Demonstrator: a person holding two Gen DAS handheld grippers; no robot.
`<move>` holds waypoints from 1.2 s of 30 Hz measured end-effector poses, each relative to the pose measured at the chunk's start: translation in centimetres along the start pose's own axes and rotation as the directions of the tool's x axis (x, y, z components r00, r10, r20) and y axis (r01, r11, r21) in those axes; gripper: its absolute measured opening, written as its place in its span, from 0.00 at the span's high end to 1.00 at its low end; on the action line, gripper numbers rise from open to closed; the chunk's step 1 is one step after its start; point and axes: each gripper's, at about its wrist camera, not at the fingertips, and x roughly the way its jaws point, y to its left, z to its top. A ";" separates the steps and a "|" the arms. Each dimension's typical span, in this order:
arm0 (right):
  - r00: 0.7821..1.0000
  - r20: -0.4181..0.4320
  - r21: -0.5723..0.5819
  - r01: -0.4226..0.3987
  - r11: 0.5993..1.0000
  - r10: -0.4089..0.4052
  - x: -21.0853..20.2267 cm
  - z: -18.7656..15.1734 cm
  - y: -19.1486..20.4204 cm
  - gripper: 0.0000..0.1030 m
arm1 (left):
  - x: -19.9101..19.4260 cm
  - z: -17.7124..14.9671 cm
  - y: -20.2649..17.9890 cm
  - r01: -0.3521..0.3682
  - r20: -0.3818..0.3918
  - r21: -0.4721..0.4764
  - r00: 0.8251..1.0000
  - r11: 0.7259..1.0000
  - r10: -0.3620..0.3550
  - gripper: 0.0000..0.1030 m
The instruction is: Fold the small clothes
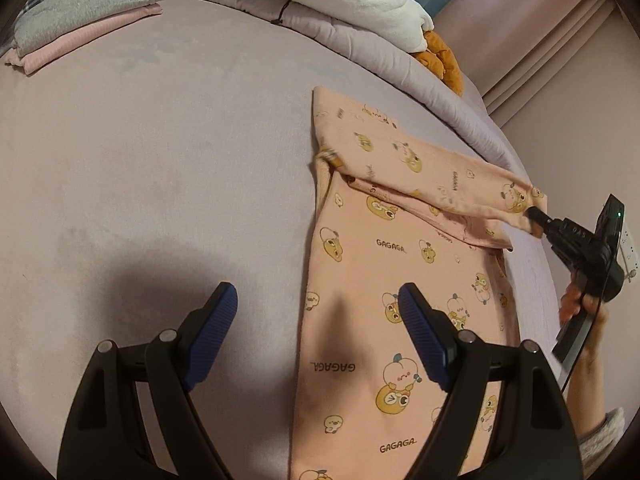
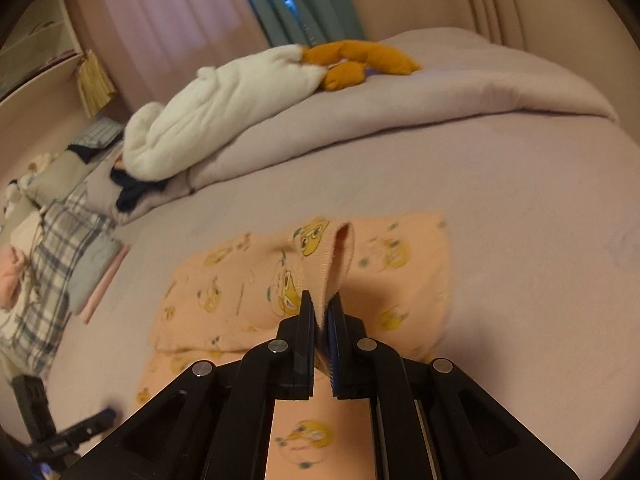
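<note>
- A peach garment (image 1: 360,280) printed with yellow cartoon ducks and the word "GAGAGA" is laid flat on the lilac bed (image 1: 160,160), right of centre in the left wrist view.
- One sleeve (image 1: 440,176) is seen lifted and drawn out to the right, above the garment's body.
- The right claw (image 2: 322,308) is clenched on the cuff (image 2: 340,252) of that sleeve; ribbed fabric is pinched between its pads.
- The left claw (image 1: 318,336) is released, its blue pads (image 1: 212,332) spread wide; it hovers over the garment's near left edge, nothing gripped.
- Folded grey and pink clothes (image 1: 80,24) are stacked at the far left.
- A white plush toy (image 2: 224,108) with orange feet is lying on the rumpled quilt (image 2: 440,104) at the far side.
</note>
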 end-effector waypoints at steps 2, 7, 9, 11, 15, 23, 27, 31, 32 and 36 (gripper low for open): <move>0.999 -0.012 -0.003 0.047 0.999 -0.047 0.2 0.1 -1.3 0.93 | 0.3 0.3 -0.2 -0.006 -0.007 0.014 1.000 1.000 0.006 0.20; 0.977 -0.165 0.016 0.137 0.990 -0.132 4.3 -0.9 -3.2 0.91 | 1.3 1.9 -1.5 -0.010 -0.010 0.064 1.000 0.998 0.011 0.20; 0.973 -0.169 0.024 0.166 0.986 -0.160 4.5 -1.0 -3.9 0.86 | 1.8 2.7 -2.4 -0.017 -0.004 0.100 1.000 0.995 0.017 0.20; 0.982 -0.127 0.052 0.144 0.988 -0.136 3.6 -0.9 -4.3 0.73 | 2.4 3.6 -3.4 -0.022 0.002 0.133 1.000 0.991 0.022 0.20; 0.995 -0.030 0.055 0.097 0.994 -0.095 1.8 -0.8 -4.2 0.63 | 4.2 5.8 -5.6 -0.004 0.013 0.186 1.000 0.982 0.002 0.20; 0.987 -0.121 -0.032 0.103 0.994 -0.106 4.8 -2.6 -3.8 0.71 | 10.9 8.8 -7.8 -0.021 -0.064 0.232 0.997 0.972 0.037 0.49; 0.974 -0.155 -0.024 0.163 0.986 -0.165 5.5 -3.7 -5.5 0.72 | 12.6 8.9 -7.0 -0.046 -0.087 0.253 0.994 0.966 0.070 0.53; 0.977 -0.165 0.021 0.139 0.990 -0.134 5.5 -3.7 -6.4 0.72 | 12.6 9.1 -7.3 -0.056 -0.098 0.295 0.991 0.954 0.089 0.53; 0.976 -0.169 0.032 0.141 0.989 -0.134 5.2 -3.6 -6.3 0.72 | 12.2 9.1 -7.2 -0.053 -0.104 0.287 0.991 0.957 0.086 0.53; 0.985 -0.154 0.070 0.090 0.994 -0.078 2.8 -4.4 -5.7 0.69 | 9.2 8.8 -6.3 -0.007 -0.091 0.227 0.995 0.974 0.029 0.35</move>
